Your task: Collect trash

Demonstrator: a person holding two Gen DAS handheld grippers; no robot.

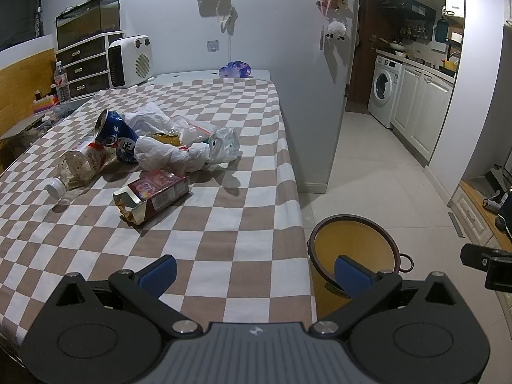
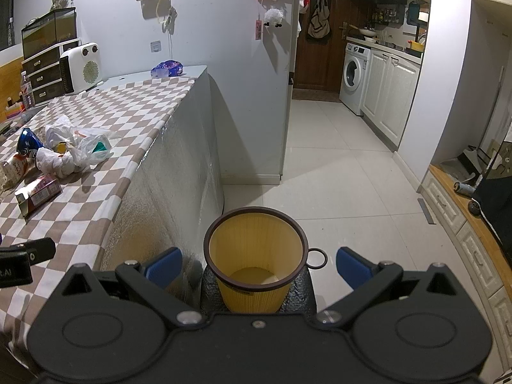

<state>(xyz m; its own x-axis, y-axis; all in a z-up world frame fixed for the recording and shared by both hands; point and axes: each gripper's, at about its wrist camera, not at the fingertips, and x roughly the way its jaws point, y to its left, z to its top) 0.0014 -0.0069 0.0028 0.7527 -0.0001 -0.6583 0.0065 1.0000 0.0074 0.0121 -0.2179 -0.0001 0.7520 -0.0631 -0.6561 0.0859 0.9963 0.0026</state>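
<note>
Trash lies in a heap on the checkered table point(image 1: 224, 224): a torn snack box point(image 1: 153, 195), a clear plastic bottle point(image 1: 78, 168) on its side, a crushed blue can point(image 1: 116, 136) and crumpled white plastic bags point(image 1: 179, 150). A yellow trash bin point(image 1: 355, 249) with a dark rim stands on the floor beside the table's right edge. My left gripper point(image 1: 256, 275) hovers open over the table's near edge, nothing between its blue pads. My right gripper point(image 2: 257, 268) is open above the bin point(image 2: 256, 256), which looks empty. The heap shows at the left, around the snack box point(image 2: 38, 193).
A white heater point(image 1: 129, 60), drawers point(image 1: 84, 67), a glass tank point(image 1: 88, 22) and a water bottle point(image 1: 61, 81) stand at the table's far end. A blue-purple packet point(image 1: 235, 69) lies by the wall. A tiled floor point(image 2: 345, 172) leads to a washing machine point(image 2: 353, 76) and cabinets.
</note>
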